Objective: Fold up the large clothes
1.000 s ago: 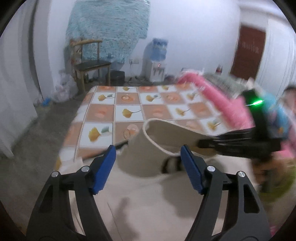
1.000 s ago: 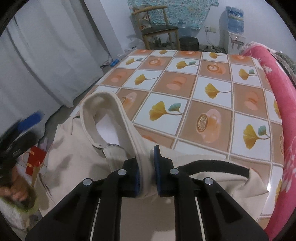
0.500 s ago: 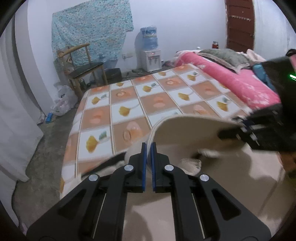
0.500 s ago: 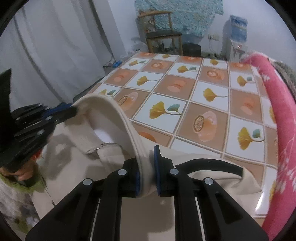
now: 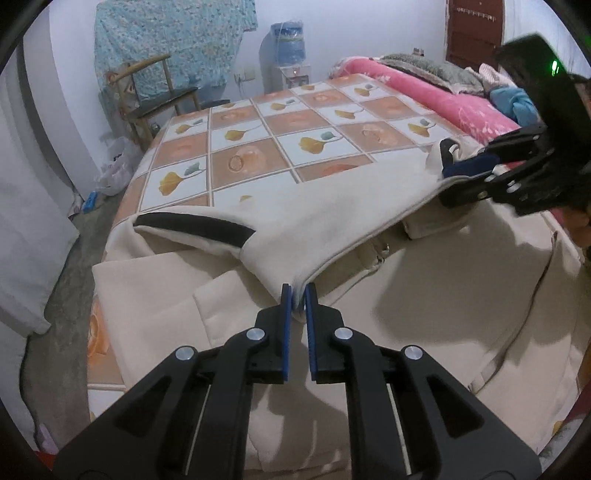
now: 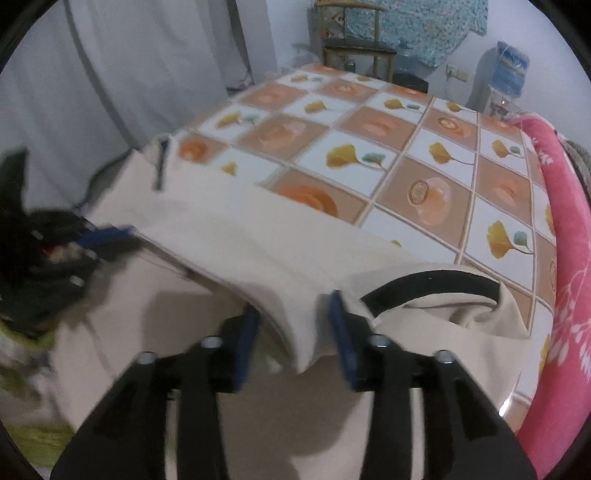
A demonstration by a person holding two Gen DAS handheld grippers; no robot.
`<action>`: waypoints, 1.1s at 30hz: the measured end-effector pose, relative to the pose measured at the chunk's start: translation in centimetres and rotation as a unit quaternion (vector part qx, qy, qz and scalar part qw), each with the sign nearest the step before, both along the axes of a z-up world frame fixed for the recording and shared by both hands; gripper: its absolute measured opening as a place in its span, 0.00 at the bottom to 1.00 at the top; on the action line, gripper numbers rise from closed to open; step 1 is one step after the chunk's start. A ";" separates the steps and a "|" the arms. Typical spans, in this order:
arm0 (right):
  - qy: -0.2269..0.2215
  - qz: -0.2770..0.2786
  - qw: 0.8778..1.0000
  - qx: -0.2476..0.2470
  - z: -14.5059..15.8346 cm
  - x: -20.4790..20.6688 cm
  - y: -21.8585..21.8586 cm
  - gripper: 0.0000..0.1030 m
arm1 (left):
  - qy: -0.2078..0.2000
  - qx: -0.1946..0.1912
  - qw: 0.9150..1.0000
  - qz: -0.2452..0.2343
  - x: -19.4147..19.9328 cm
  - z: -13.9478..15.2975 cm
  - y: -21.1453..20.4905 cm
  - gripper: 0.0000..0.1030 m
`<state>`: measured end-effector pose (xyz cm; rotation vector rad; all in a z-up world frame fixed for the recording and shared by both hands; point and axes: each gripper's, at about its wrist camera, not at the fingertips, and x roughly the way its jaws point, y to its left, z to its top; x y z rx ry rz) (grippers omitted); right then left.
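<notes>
Hem of cream garment (image 5: 295,221), left tongs (image 5: 297,295) clamped.

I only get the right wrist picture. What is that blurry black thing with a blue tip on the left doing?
Observer: That is the left gripper. Its own camera shows it shut on a folded edge of the cream jacket.
Visitor: Does that camera see my gripper?
Observer: Yes, the right gripper is at the far right, its jaws opening with jacket cloth between them. A green light glows on its body.
Visitor: Anything behind it?
Observer: A brown door.
</notes>
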<state>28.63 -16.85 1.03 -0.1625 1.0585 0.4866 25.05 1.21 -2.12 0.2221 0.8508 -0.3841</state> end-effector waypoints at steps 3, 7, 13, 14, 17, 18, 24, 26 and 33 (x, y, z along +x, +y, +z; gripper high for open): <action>-0.008 0.016 0.999 0.049 2.6 -0.2 0.6 0.42 | 0.007 -0.021 1.000 0.005 0.0 -0.1 0.7 0.08; -0.023 0.010 0.996 0.088 3.6 1.2 2.2 0.42 | 0.009 -0.036 0.999 0.012 -0.1 -0.2 0.9 0.09; 0.031 -0.035 0.998 0.041 -2.8 3.5 3.6 0.42 | 0.005 -0.050 0.999 0.013 -1.1 1.2 2.0 0.13; 0.026 -0.035 0.998 0.039 -3.1 3.2 3.7 0.42 | 0.001 -0.062 0.998 0.011 -1.5 1.8 2.5 0.15; 0.008 -0.030 0.999 0.026 -3.1 2.3 3.9 0.42 | -0.007 -0.107 0.994 0.007 -1.6 3.2 3.5 0.19; 0.006 -0.031 0.999 0.022 -3.1 2.3 4.0 0.42 | -0.008 -0.119 0.993 0.009 -1.2 3.6 3.5 0.19; -0.014 -0.028 0.999 -0.007 -3.1 1.5 4.5 0.42 | 0.022 -0.129 0.991 0.032 4.6 2.9 0.4 0.19; -0.021 -0.023 0.999 -0.016 -3.2 0.7 3.9 0.42 | 0.039 -0.101 0.994 0.033 5.5 1.1 -0.5 0.19; 0.026 -0.065 0.997 0.036 -2.5 -1.1 -2.6 0.38 | 0.055 -0.095 0.994 0.030 4.1 -1.3 0.5 0.18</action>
